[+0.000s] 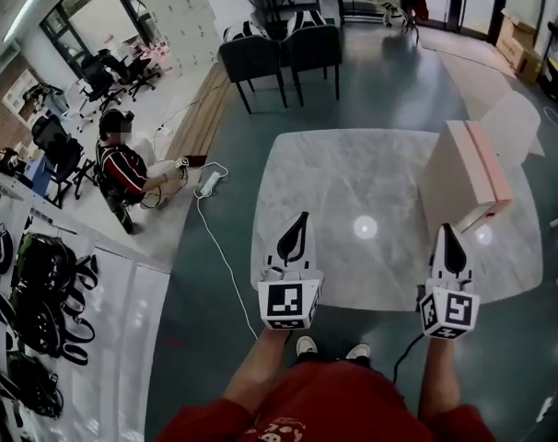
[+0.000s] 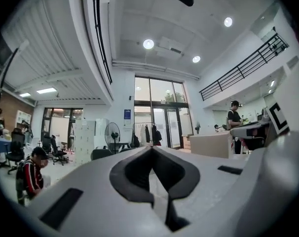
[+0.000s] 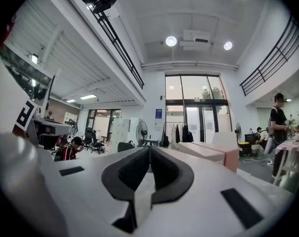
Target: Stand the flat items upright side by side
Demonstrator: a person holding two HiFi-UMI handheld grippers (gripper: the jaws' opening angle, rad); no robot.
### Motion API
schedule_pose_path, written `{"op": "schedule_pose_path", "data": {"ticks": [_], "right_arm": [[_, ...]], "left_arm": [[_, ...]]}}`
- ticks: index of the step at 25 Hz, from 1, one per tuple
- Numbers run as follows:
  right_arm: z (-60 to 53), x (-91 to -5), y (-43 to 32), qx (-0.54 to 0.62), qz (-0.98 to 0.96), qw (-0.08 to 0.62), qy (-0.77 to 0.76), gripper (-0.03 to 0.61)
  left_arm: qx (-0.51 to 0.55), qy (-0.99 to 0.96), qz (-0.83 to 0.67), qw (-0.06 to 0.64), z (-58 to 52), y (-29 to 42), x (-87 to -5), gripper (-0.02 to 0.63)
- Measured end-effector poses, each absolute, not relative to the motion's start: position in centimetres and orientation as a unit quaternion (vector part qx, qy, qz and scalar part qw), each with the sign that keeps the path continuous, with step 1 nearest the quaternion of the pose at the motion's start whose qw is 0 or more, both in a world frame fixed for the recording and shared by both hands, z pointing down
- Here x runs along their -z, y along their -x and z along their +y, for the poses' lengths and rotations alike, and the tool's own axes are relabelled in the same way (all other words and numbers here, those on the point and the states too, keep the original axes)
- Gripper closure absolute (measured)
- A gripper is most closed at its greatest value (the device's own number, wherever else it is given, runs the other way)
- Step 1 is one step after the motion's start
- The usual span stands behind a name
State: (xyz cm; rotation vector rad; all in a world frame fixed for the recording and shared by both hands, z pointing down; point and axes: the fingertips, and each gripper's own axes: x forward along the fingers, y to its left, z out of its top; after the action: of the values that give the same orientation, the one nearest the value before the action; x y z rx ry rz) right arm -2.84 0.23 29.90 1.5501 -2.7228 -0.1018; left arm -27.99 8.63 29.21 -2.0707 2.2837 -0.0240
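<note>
Two flat boxes, one beige [image 1: 449,180] and one pink [image 1: 490,159], stand upright side by side on the right part of the marble table [image 1: 353,182]. Both grippers hover over the table's near edge, pointing level and away from me. The left gripper [image 1: 302,217] is shut and holds nothing; its jaws meet at the tip [image 2: 152,149]. Just in front of the boxes, the right gripper [image 1: 447,229] is shut too, with nothing between its jaws [image 3: 149,149]. The right gripper view shows the boxes [image 3: 211,154] ahead to the right, and the beige box [image 2: 211,144] appears in the left gripper view.
A white panel [image 1: 511,122] leans behind the boxes. Two dark chairs [image 1: 281,55] stand beyond the table. A person [image 1: 122,166] sits on the floor at left, with a cable [image 1: 215,238] trailing toward the table. Black bags [image 1: 40,311] hang at far left.
</note>
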Motion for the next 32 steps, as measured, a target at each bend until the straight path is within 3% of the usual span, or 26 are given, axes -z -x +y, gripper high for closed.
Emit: {"op": "schedule_pose_path", "data": {"ticks": [6,32], "right_arm": [[0.6,-28.1,6.2,0.052,-0.872,-0.007,-0.486,0.574],[0.6,-27.9,6.5,0.062,-0.870,0.003,-0.489,0.580]], "left_arm": [[-0.006,0.663,0.745,0.074,11.1,31.3,-27.1,0.611],[-0.007,0.677,0.733,0.067,10.2,29.9,-27.9,0.611]]}}
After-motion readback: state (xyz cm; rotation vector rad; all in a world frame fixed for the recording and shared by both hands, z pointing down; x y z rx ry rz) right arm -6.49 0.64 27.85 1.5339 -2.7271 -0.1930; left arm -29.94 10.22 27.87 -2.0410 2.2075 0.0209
